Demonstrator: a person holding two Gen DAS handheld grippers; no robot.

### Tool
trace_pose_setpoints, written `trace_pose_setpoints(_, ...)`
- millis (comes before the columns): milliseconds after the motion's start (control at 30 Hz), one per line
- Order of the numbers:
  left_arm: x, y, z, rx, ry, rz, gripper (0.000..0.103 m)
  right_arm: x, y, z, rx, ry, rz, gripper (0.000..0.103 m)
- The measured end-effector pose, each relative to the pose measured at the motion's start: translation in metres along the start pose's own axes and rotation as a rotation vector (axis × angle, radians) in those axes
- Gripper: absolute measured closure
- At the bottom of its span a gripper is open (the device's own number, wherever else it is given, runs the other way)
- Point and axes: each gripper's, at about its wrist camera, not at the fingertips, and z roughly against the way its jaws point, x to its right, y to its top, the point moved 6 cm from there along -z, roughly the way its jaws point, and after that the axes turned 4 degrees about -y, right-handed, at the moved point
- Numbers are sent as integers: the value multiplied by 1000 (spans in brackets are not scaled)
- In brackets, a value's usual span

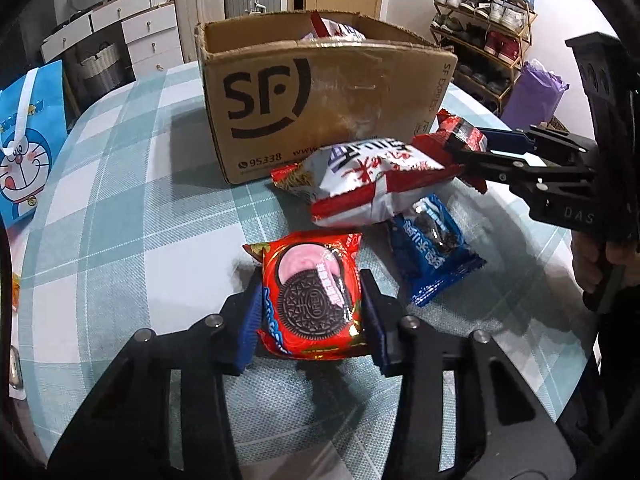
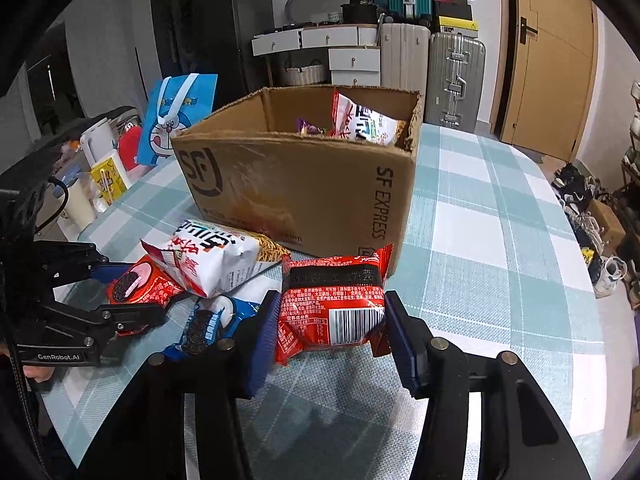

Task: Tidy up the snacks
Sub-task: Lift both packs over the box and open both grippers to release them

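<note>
Snacks lie in a small heap on the checked blue-and-white surface (image 1: 120, 168), just in front of a cardboard box (image 1: 320, 92) printed with a large "SF" logo, "95338" and, on its side panel, "SF EXPRESS". Inside the box a white-and-red bag (image 2: 360, 120) and a purple wrapper (image 2: 308, 126) show above the rim.

The left tongs (image 1: 312, 304) are clamped on a red Oreo packet (image 1: 312, 296): both blue pads press its sides, and the biscuit on the front reads "OREO". No earlier view tells how the pads got there. The packet rests low over the surface, nearest the camera.

The right tongs (image 2: 330, 320) are clamped on a red packet (image 2: 332, 304) with its back turned up, showing a barcode and fine Chinese print too small to read. It sits just beside the box's near corner.

Between the two packets lies a puffy white-and-red bag (image 1: 360, 180) with bold Chinese characters, resting partly on a blue Oreo packet (image 1: 432, 252).

At the far left edge stands a blue Doraemon gift bag (image 1: 28, 144). The left tool's body reads "GenRobot.AI" in the right wrist view.
</note>
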Motion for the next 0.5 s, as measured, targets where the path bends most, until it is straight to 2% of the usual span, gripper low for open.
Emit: trace_pose_setpoints(500,-3,8,35,79,-24,38,62,-11,13,29,86,33,6,51)
